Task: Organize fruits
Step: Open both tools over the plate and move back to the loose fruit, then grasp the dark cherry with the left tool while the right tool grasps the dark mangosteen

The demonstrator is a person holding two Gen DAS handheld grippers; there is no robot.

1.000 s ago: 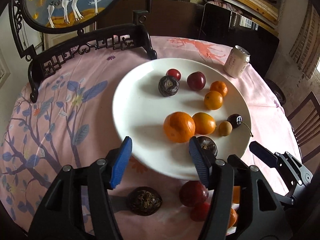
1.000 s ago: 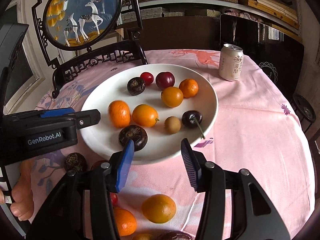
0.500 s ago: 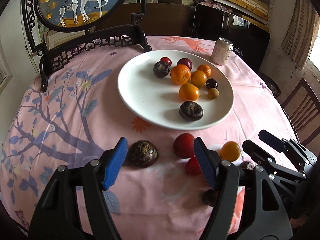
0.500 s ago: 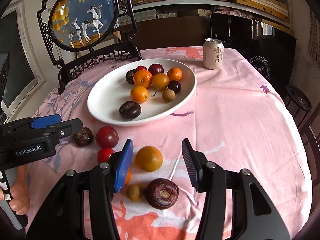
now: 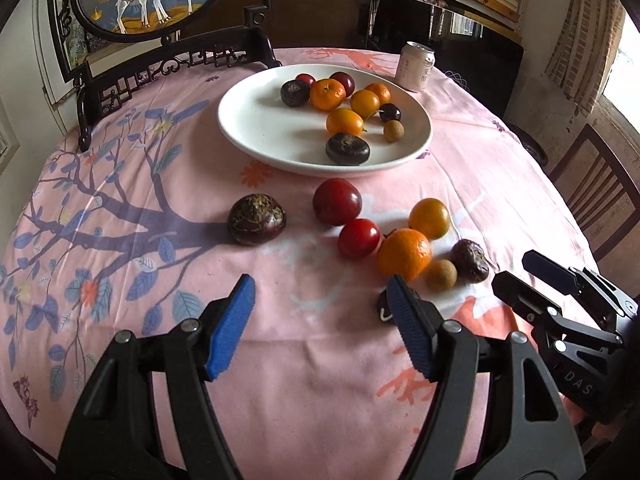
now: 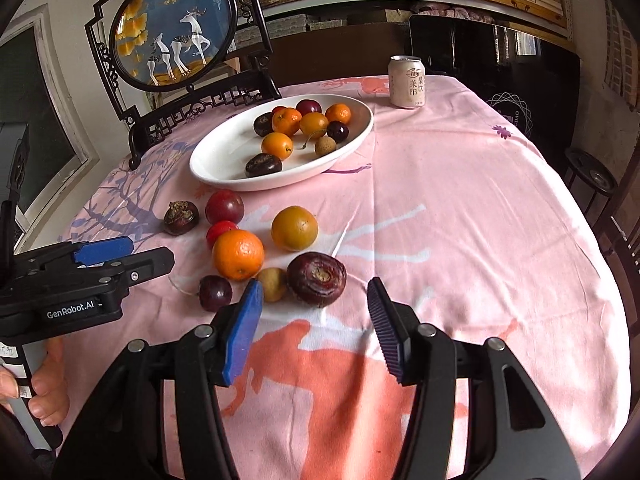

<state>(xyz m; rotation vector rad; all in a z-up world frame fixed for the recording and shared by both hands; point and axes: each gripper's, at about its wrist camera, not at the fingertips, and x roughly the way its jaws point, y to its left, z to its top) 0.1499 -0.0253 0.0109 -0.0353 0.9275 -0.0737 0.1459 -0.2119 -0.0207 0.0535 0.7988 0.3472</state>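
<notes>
A white plate (image 5: 256, 120) (image 6: 216, 160) holds several fruits: oranges, dark plums, a longan, a cherry. Loose fruit lies on the pink cloth in front of it: a dark water chestnut (image 5: 256, 219), a red plum (image 5: 337, 201), a red tomato (image 5: 358, 238), an orange (image 5: 404, 255) (image 6: 238, 254), a yellow-orange fruit (image 6: 294, 228), a longan (image 6: 273, 284), a purple passion fruit (image 6: 317, 279) and a dark cherry (image 6: 215, 293). My left gripper (image 5: 320, 320) is open and empty, hanging above the cloth short of the fruit. My right gripper (image 6: 314, 328) is open and empty, just short of the passion fruit.
A drink can (image 6: 407, 81) stands behind the plate on the right. A black carved stand with a round deer painting (image 6: 176, 44) stands at the back left. The table's edge curves away on the right, with a wooden chair (image 5: 600, 196) beyond.
Both grippers have pulled back from over the plate toward the table's near side. The loose fruit now lies ahead of them. Both stay open.
</notes>
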